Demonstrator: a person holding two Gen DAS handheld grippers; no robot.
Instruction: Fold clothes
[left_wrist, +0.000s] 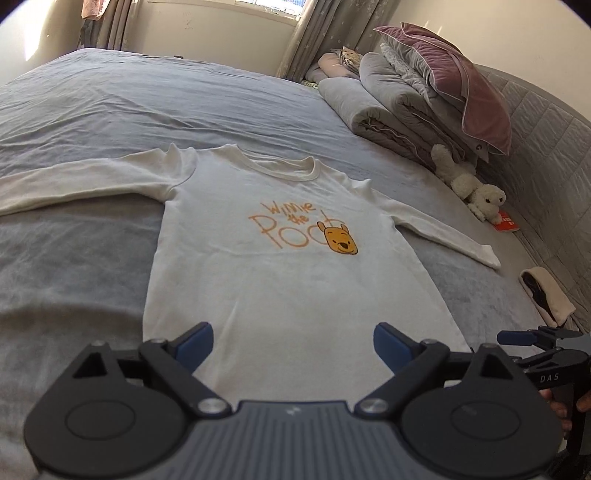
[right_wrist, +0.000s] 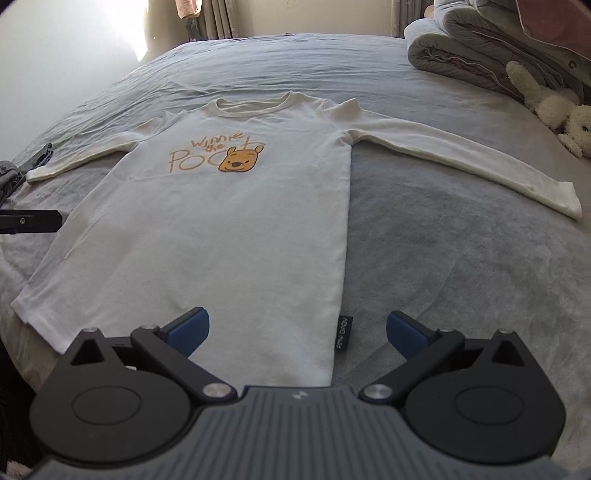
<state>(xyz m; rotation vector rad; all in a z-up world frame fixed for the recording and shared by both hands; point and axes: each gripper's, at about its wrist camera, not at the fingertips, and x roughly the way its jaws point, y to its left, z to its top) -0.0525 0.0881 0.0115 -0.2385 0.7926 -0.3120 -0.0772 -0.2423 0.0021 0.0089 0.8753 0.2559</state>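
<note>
Both sleeves of the white shirt (left_wrist: 280, 266) lie stretched out to the sides, and the body lies flat on the grey bed (left_wrist: 92, 110) with the print facing up, collar far from me. I think it is spread like this so that every edge can be reached and the cloth shows no fold in it at this moment.

I hold the left gripper (left_wrist: 293, 345) low over the bottom hem, near its middle, pointing along the shirt toward the collar. Its jaws stand wide apart and grasp nothing. The right gripper (right_wrist: 297, 332) is beside it, over the hem's right corner where a small black label (right_wrist: 344, 331) sticks out; its jaws are also released and empty. Both are level, side by side, close to the cloth. A plush toy (left_wrist: 469, 182) and stacked bedding (left_wrist: 413, 92) stay well apart.
</note>
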